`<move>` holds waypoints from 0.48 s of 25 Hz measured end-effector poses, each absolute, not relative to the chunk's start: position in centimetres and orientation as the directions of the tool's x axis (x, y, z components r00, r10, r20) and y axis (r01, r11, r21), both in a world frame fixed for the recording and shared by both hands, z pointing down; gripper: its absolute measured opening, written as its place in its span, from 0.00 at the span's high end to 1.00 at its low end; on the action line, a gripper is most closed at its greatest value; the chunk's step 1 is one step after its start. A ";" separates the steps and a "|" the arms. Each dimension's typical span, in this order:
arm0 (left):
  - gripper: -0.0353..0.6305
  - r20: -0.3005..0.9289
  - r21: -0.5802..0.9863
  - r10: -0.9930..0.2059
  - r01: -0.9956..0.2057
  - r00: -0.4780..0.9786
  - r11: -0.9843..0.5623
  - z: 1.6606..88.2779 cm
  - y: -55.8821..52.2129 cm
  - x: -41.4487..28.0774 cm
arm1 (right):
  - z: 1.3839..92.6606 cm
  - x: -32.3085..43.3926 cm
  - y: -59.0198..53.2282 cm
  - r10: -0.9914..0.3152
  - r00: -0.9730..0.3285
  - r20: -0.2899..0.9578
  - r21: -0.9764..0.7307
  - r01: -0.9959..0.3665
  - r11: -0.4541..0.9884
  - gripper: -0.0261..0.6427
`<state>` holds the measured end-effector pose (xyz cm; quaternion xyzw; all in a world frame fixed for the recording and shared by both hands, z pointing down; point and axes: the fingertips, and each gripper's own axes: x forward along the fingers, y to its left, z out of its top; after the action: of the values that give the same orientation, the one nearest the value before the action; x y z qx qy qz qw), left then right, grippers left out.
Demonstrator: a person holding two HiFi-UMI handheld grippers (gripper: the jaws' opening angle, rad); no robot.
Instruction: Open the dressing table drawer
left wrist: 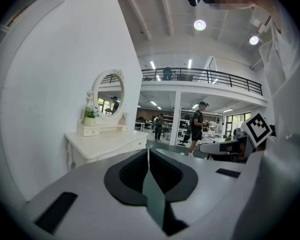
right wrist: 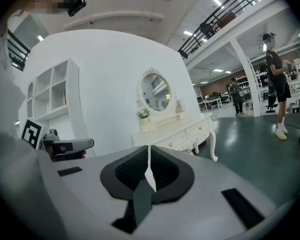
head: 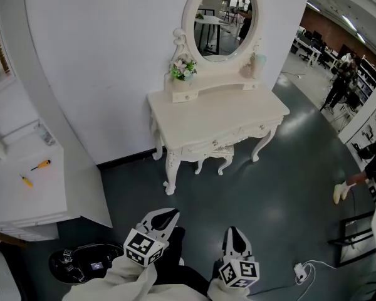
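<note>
Drawer (right wrist: 200,129) with a small knob sat in the front of the white table (head: 194,115), and it looked shut. A second one sat next to it on the same front. Its long side ran along the table's front edge, the same way as the wall (head: 100,61) behind the table. Its knob faced out over the dark floor (head: 282,187), away from the wall. It was turned partly to the right of where the tongs pointed.

Both hands were held low and close to the person's body, in white sleeves. Left tongs (head: 172,213) and right tongs (head: 233,231) were side by side with a gap between them. Each had its marker cube on top. Both pointed ahead at the table and only a little down. The left tongs leaned a bit to the right.

The left jaws were pressed together with nothing in them. The right jaws were pressed together too, also with nothing in them.

The drawer was well ahead of both tongs, with bare floor in between. Neither tongs touched the table. A round mirror (head: 222,17) stood on the table's back edge, beyond the drawer. A small pot of flowers (head: 183,69) sat on a low shelf by the mirror. A stool (head: 216,158) was tucked under the table.
</note>
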<state>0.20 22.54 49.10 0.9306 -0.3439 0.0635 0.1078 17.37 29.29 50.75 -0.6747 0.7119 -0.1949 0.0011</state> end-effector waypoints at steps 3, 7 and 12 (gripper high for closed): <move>0.91 0.198 0.164 -0.635 -0.664 0.747 -0.730 49.6 21.6 0.1 | 50.9 17.3 28.4 -0.959 -0.099 0.266 -0.273 -0.962 0.023 0.90; 0.91 0.197 0.168 -0.637 -0.666 0.745 -0.727 49.8 19.8 0.6 | 51.0 18.0 26.2 -0.959 -0.098 0.265 -0.276 -0.961 0.021 0.90; 0.91 0.195 0.159 -0.635 -0.663 0.748 -0.732 49.9 16.0 1.3 | 51.3 18.2 22.2 -0.959 -0.109 0.260 -0.281 -0.959 0.033 0.90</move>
<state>1.31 16.01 49.90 0.9284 -0.3494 0.0640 0.1095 18.15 22.22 51.31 -0.6674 0.7187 -0.1952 0.0003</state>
